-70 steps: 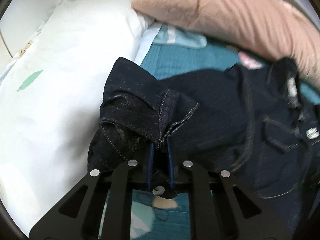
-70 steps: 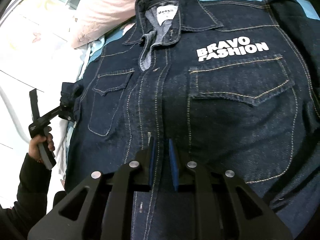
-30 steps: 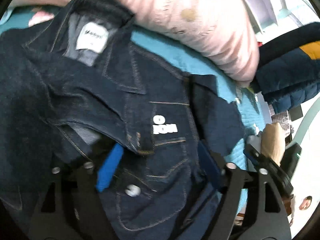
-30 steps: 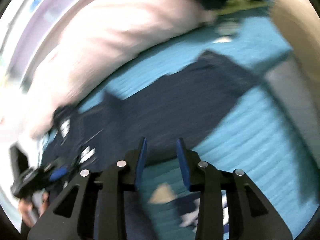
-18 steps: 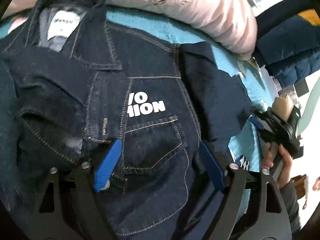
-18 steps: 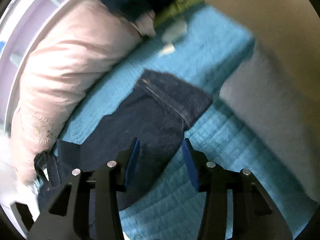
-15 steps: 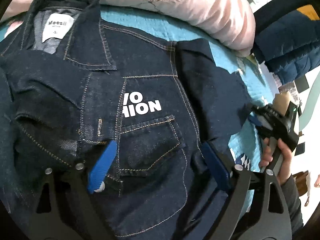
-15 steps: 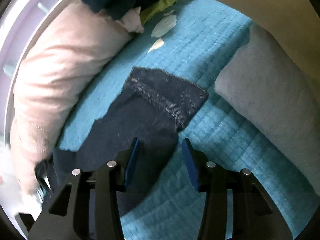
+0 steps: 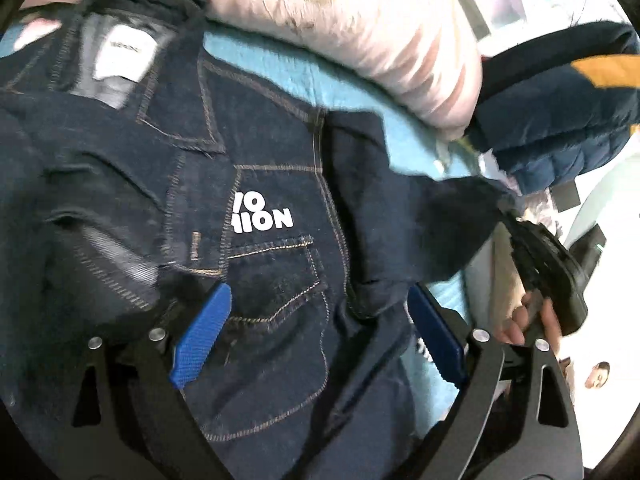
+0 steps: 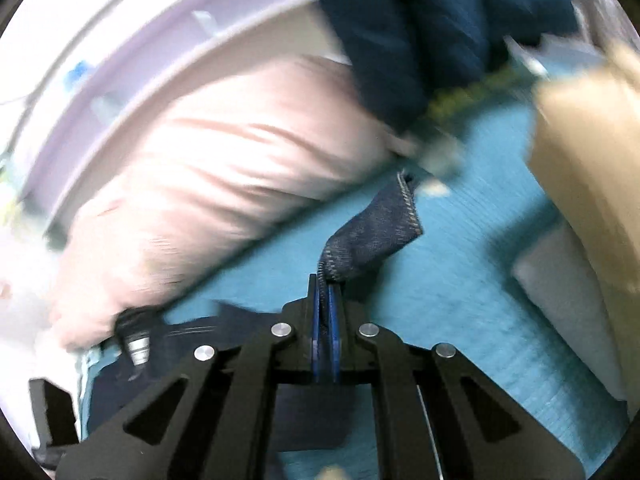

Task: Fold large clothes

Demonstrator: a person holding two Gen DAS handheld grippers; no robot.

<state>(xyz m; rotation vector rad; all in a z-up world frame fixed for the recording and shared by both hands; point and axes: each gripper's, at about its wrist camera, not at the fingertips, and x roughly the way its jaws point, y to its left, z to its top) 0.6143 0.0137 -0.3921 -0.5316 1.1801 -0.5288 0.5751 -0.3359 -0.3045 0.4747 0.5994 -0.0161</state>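
Note:
A dark denim jacket [image 9: 272,288] with white lettering lies front up on the teal bed cover, its collar and label at the upper left. Its left sleeve is folded across the chest. My left gripper [image 9: 316,320] hovers open over the chest pocket, with nothing pinched between the blue pads [image 9: 202,332]. In the right wrist view my right gripper [image 10: 326,292] is shut on the cuff [image 10: 376,232] of the other sleeve and holds it off the bed. The left wrist view shows that sleeve [image 9: 432,224] stretched up to the right gripper [image 9: 516,220] in a hand.
A pink pillow [image 9: 360,32] lies along the head of the bed behind the collar. A navy padded coat [image 9: 560,92] with an orange patch is piled at the right. A beige cushion [image 10: 588,152] and a grey one [image 10: 568,280] border the teal cover [image 10: 460,312].
My right gripper has shut on the sleeve cuff and lifted it off the bed cover. My left gripper has stayed open over the chest pocket.

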